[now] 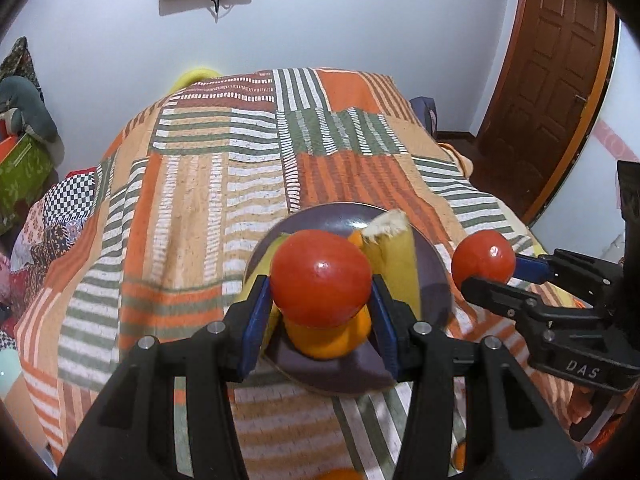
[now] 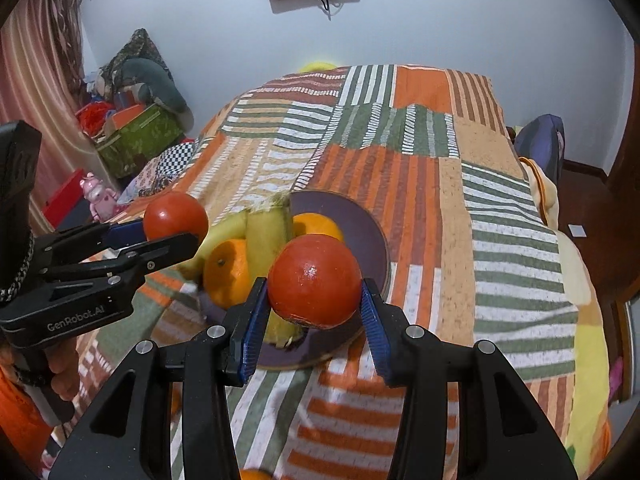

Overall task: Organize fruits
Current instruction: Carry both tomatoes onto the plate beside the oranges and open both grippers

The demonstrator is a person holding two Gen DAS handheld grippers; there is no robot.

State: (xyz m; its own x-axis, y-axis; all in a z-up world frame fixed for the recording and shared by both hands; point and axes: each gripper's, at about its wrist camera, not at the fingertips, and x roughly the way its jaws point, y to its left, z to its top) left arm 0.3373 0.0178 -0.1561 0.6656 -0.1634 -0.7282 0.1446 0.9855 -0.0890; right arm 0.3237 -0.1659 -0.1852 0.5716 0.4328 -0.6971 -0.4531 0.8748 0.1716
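My left gripper point(image 1: 320, 285) is shut on a red tomato point(image 1: 320, 272) and holds it above a purple plate point(image 1: 332, 220). On the plate lie an orange point(image 1: 328, 340) and a yellow banana point(image 1: 396, 268). My right gripper point(image 2: 313, 286) is shut on a second red tomato point(image 2: 314, 280) over the same plate point(image 2: 360, 224), which carries two oranges point(image 2: 228, 268) and bananas point(image 2: 264, 240). Each view shows the other gripper beside it: the right gripper point(image 1: 492, 270) with its tomato point(image 1: 484, 256), the left gripper point(image 2: 168, 232) with its tomato point(image 2: 176, 216).
The plate rests on a bed under a striped patchwork blanket point(image 1: 224, 184). A wooden door point(image 1: 560, 80) stands to the right. Boxes and soft toys point(image 2: 136, 136) pile up at the left wall. Another orange point(image 2: 252, 474) peeks in at the lower edge.
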